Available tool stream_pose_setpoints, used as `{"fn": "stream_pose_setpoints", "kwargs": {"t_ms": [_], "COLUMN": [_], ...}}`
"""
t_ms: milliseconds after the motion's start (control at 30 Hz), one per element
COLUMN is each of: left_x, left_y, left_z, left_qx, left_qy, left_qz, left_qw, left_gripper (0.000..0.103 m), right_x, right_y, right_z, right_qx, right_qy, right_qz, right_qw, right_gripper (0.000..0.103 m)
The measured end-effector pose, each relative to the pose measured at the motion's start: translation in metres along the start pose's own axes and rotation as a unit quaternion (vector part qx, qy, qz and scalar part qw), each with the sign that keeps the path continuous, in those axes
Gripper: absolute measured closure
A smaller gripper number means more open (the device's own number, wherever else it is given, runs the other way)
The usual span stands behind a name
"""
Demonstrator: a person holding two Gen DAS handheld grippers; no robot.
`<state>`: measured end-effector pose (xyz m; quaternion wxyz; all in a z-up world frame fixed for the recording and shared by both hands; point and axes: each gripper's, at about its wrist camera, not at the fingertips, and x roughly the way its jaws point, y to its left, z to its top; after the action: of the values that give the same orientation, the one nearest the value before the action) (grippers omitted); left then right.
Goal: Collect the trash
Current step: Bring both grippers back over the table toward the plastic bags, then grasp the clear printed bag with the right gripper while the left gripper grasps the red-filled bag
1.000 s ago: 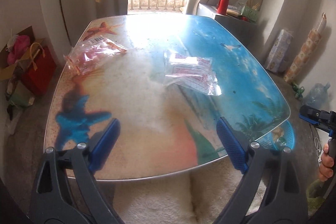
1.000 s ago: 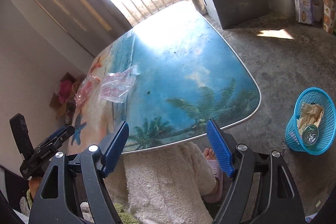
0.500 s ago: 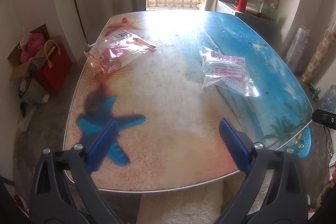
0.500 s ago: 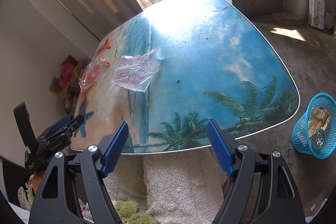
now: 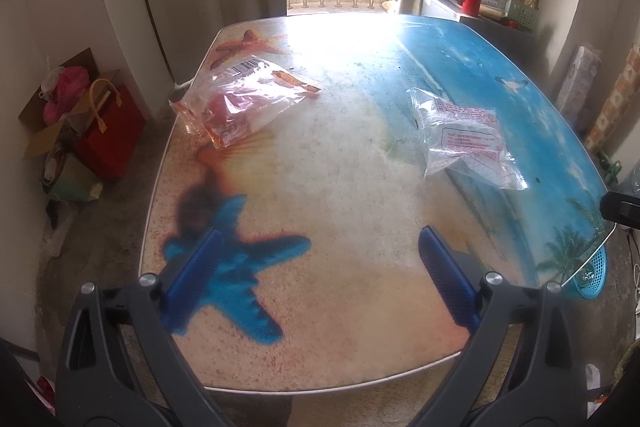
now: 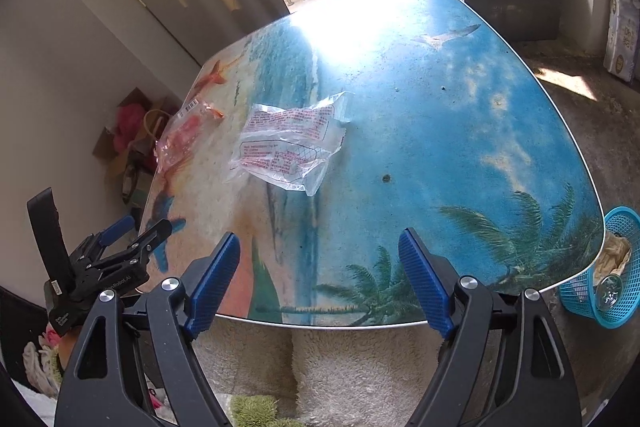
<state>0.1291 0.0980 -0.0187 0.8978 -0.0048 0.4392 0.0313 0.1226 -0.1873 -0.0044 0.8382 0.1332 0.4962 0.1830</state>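
The beach-picture table [image 5: 360,195] looks smooth and shiny. The clear plastic bag with red print [image 6: 288,147] is crinkly and glossy. The blue plastic mesh basket [image 6: 622,291] looks holey.

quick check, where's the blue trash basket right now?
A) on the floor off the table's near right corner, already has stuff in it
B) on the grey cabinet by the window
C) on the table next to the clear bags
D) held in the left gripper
A: the blue basket stands on the floor beyond the table edge, with crumpled paper and a round clear item inside; both bags lie on the tabletop.
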Motion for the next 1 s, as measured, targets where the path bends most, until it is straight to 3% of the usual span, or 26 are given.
{"fn": "stream_pose_setpoints", "kwargs": {"t_ms": [367, 567, 667, 800, 1000], "left_x": [0.016, 0.024, 0.025, 0.025, 0.023], "left_y": [0.015, 0.022, 0.026, 0.031, 0.044], "left_z": [0.005, 0.007, 0.009, 0.011, 0.014], "left_qx": [-0.009, -0.017, -0.021, -0.027, -0.036], "left_qy": [0.017, 0.025, 0.025, 0.023, 0.02], "left_qz": [0.004, 0.001, 0.002, 0.005, 0.013], "left_qw": [0.9998, 0.9996, 0.9995, 0.9994, 0.9991], "left_gripper": [0.009, 0.009, 0.009, 0.009, 0.009], "right_x": [0.022, 0.032, 0.042, 0.067, 0.109], "right_y": [0.026, 0.047, 0.057, 0.073, 0.103], "right_z": [0.023, 0.046, 0.061, 0.075, 0.063], "right_qx": [-0.037, -0.11, -0.145, -0.21, -0.312], "right_qy": [0.003, -0.019, -0.02, -0.003, 0.023], "right_qz": [-0.014, -0.034, -0.023, -0.015, -0.057], "right_qw": [0.999, 0.993, 0.989, 0.978, 0.948], "right_gripper": [0.024, 0.023, 0.019, 0.017, 0.017]}}
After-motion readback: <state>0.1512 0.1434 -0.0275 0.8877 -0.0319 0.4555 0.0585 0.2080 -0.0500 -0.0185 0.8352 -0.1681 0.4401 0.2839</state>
